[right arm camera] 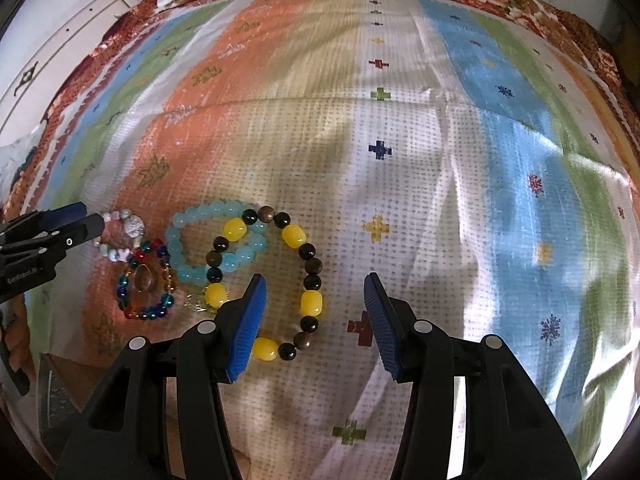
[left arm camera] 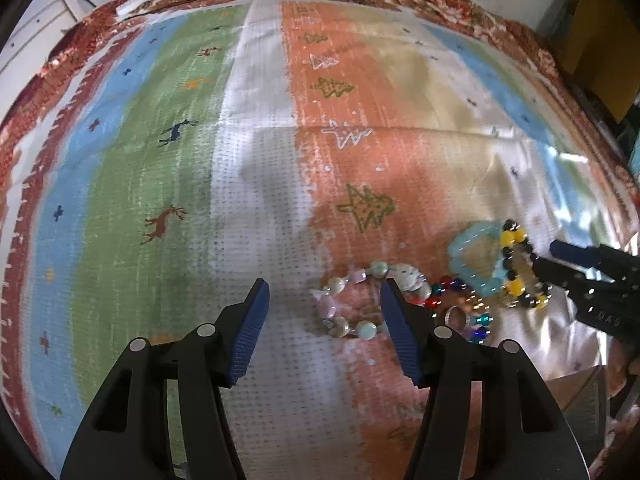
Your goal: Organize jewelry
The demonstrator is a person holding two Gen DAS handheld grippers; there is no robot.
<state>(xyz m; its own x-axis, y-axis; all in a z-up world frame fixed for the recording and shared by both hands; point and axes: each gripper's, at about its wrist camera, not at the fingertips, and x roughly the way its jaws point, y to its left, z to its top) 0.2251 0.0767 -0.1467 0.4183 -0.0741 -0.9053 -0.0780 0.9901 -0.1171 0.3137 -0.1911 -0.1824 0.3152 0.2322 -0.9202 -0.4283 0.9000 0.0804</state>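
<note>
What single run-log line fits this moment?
left gripper: open, beside shell bracelet | right gripper: open, over yellow-and-dark bead bracelet | held: nothing

The striped cloth (right arm camera: 400, 208) looks woven and matt, with a rough dotted weave. The yellow-and-dark bracelet (right arm camera: 310, 304) has smooth, glossy beads. The pale blue bracelet (right arm camera: 188, 216) looks milky and polished. The multicolour bracelet (right arm camera: 132, 312) shines like glass. The ring (left arm camera: 456, 316) looks like metal. The gripper pads (left arm camera: 244, 340) are ribbed blue rubber on matt black plastic.

4 bracelets (right arm camera: 264, 276) on cloth-covered surface (right arm camera: 400, 200), clustered & overlapping; ring (right arm camera: 145, 278) lies inside 2nd bracelet (right arm camera: 146, 280) from left
</note>
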